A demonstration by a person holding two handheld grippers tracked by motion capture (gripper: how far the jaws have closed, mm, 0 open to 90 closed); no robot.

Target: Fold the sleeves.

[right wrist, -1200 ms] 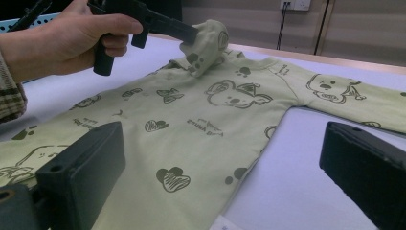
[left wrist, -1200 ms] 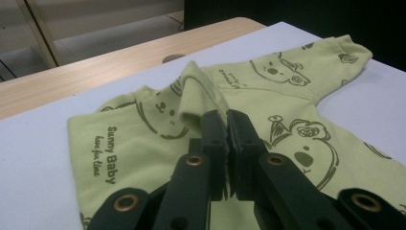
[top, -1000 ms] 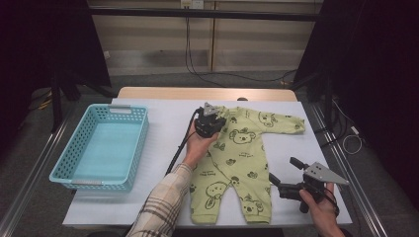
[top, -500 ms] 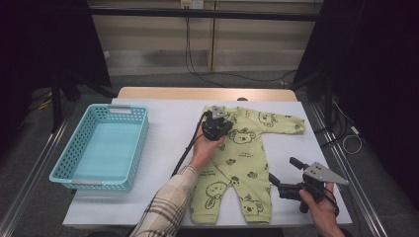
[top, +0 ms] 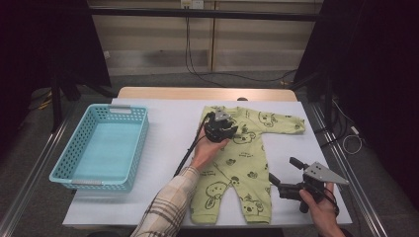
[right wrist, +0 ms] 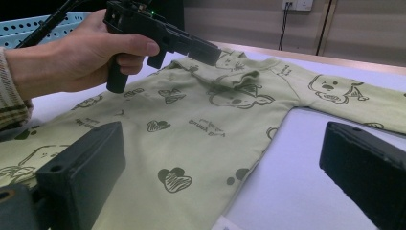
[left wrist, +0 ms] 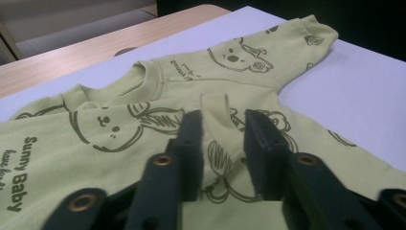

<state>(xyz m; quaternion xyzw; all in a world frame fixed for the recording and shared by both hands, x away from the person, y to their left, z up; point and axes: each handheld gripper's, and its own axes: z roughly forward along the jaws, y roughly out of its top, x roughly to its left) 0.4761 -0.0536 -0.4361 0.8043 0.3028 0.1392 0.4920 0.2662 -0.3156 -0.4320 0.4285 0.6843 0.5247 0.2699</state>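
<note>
At the left edge of the table (top: pixel 163 148), which is covered in a white sheet, a turquoise basket (top: pixel 101 148) is seen, empty of clothing. Toward the middle and right, a light green baby romper (top: pixel 237 163) is spread flat, its neckline toward the far edge and its legs reaching the near edge, with one sleeve stretched toward the far right corner.

The left gripper (top: pixel 221 129) is held over the chest of the romper. A second ago it was placed slightly further left, at the shoulder, and it has been shifted a little toward the middle of the garment. Its jaws have just been opening: in the left gripper view a raised pleat of the green fabric (left wrist: pixel 218 124) stands between them, and the pads are no longer pressed on it. By this the fold appears to have been let go, so the left sleeve seems to have been laid over the chest as one step of folding.

The right gripper (top: pixel 284 190) is held near the near right corner, beside the romper's leg, unmoved from a second ago, with its jaws wide apart and nothing between them.

On the fabric, "Sunny Baby" (left wrist: pixel 21 172) can be read; smaller lettering near the collar is too blurred to make out.
</note>
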